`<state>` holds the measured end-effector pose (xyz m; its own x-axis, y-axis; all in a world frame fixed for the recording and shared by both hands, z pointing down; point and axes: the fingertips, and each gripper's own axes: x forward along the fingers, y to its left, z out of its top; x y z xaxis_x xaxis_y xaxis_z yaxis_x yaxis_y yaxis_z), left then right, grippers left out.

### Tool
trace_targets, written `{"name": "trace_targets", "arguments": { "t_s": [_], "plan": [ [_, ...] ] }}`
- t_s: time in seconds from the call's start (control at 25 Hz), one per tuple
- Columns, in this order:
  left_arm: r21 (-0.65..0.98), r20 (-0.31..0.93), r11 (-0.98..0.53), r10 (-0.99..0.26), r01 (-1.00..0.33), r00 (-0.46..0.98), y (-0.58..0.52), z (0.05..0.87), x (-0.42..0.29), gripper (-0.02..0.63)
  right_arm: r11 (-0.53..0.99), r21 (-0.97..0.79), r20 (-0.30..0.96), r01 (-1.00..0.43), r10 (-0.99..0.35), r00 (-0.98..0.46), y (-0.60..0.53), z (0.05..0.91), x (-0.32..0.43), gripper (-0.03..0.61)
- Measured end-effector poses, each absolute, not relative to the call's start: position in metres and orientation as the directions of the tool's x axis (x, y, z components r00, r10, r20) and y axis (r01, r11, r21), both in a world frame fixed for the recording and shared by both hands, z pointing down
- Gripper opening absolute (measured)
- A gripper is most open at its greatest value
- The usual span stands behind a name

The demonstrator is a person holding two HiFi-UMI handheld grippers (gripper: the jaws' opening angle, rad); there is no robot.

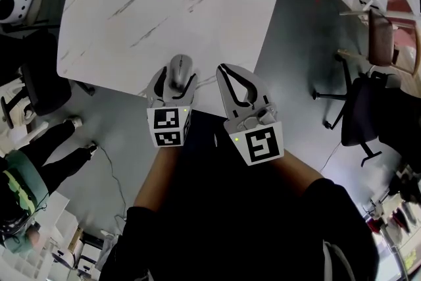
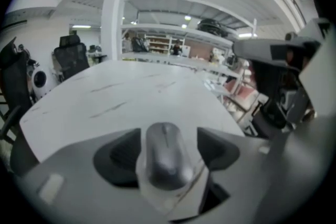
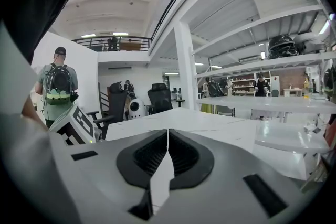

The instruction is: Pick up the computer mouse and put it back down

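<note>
While the left tongs [image 1: 176,85] point down at the near edge of the bench [image 1: 164,3], their jaws stand wide, one on either side of the computer mouse [image 1: 179,68]. The left gripper view shows a small gap between each dark ribbed pad [image 2: 118,157] and the flank of the mouse, so neither pad presses on it. The mouse is grey and lies lengthwise along the line of the jaws. It rests on the white, grey-veined bench top, close to the near edge.

The right tongs [image 1: 222,68] hang just beside the left ones, over the same edge of the bench. Their jaws are together, pad against pad, with nothing between them. Their tips reach about as far forward as the mouse but stay clear of it.

Each tool carries its marker cube [image 1: 170,126] at the rear, nearest the person, whose dark sleeves fill the lower part of the head view. A black office chair [image 1: 360,108] stands on the grey floor [image 1: 296,43], well apart from the bench on its right.
</note>
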<state>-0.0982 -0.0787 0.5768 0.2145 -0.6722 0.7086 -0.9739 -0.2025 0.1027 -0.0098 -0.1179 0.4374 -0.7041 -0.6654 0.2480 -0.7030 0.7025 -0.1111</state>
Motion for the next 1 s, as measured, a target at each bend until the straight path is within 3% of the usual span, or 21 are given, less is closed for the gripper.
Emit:
{"name": "trace_targets", "arguments": {
  "t_s": [0.6, 1.0],
  "plan": [
    [0.042, 0.817, -0.206, -0.557, -0.978, 0.152, -0.079, 0.613, -0.096, 0.359, 0.69, -0.112, 0.275, -0.715, -0.669, -0.69, -0.119, 0.446, -0.008, 0.02],
    [0.058, 0.824, -0.233, -0.538, -0.971, 0.178, -0.079, 0.614, -0.094, 0.302, 0.679, -0.108, 0.264, -0.726, -0.685, -0.68, -0.115, 0.44, -0.005, 0.02]
  ]
}}
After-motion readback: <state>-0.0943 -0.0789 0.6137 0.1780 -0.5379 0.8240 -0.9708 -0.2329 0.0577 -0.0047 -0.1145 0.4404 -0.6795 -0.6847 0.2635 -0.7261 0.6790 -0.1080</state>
